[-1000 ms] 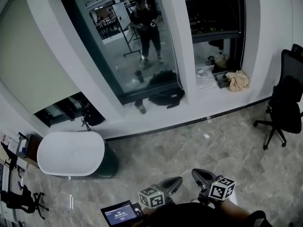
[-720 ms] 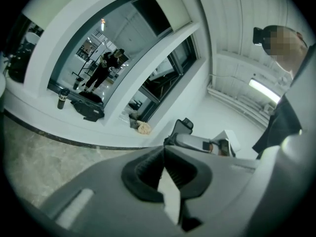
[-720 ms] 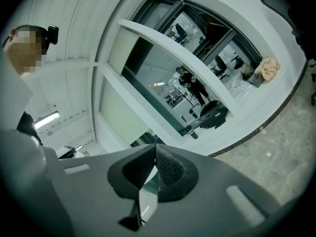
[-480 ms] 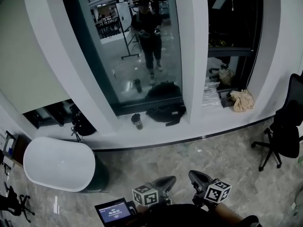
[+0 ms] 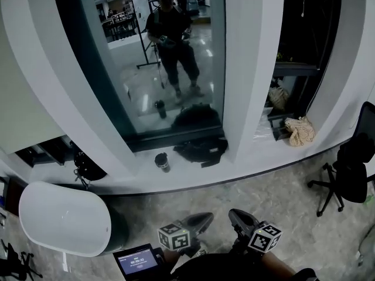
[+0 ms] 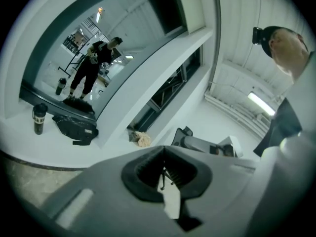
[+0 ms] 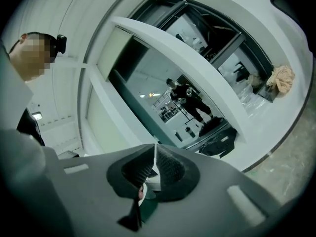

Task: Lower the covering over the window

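**Window with pale shade ahead, both tongs empty**

Pale shade [image 5: 14,98] hangs over most of the far-left window, with a dark gap under its bottom edge. It also shows in the right gripper view [image 7: 116,53]. Middle window [image 5: 170,57] is dark glass between white pillars and reflects the person standing. A third dark opening sits to the right.

On the white sill [image 5: 246,163] below the middle pane are a dark tumbler [image 5: 162,161] and, just beside it, a black bag [image 5: 202,149]. A beige cloth bundle [image 5: 300,132] lies by the right opening.

On the marble floor [image 5: 263,186] a black office chair [image 5: 345,174] is at right and a white oval object [image 5: 58,218] at left.

Left tongs [image 5: 210,215] are low in the head view, well apart from the window. Their pads are pressed together with nothing between them [image 6: 163,152].

Right tongs [image 5: 231,213] are just beside them. Their jaws have just been opening to a narrow crack, with nothing in it [image 7: 154,149].

A small lit screen [image 5: 136,260] is at bottom left.
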`<state>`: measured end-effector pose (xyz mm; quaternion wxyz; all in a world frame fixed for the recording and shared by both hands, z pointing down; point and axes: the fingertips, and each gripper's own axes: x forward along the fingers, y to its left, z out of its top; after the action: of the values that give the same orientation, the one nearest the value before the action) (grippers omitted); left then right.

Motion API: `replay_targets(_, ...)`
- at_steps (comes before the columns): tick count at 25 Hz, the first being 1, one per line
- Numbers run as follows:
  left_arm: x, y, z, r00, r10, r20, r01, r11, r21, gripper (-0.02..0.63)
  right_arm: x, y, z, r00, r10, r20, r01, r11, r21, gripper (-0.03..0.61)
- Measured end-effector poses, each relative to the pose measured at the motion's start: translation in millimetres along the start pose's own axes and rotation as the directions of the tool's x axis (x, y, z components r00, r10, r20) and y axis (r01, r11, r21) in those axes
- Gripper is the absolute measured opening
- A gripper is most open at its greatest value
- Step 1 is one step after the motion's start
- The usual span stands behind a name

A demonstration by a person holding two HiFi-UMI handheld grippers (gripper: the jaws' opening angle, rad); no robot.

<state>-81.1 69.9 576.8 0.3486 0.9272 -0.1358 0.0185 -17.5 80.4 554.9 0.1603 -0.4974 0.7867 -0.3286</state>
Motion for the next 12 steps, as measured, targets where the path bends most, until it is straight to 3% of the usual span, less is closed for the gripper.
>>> replay_targets(5, 25.0, 29.9, 12.6, 1.000, 0.025, -0.013, -0.025, 0.999, -0.023, 0.002, 25.7, -36.1, 17.5, 1.000, 0.008, -0.007, -0.008, 0.999, 0.036, 0.023)
replay_targets(12, 97.0, 57.8, 73.8, 0.995, 0.095, 0.035, -0.097, 0.995, 0.038, 0.002, 68.9, -95.3, 79.2, 0.990, 0.133, -0.057, -0.130, 0.991, 0.042, 0.023)
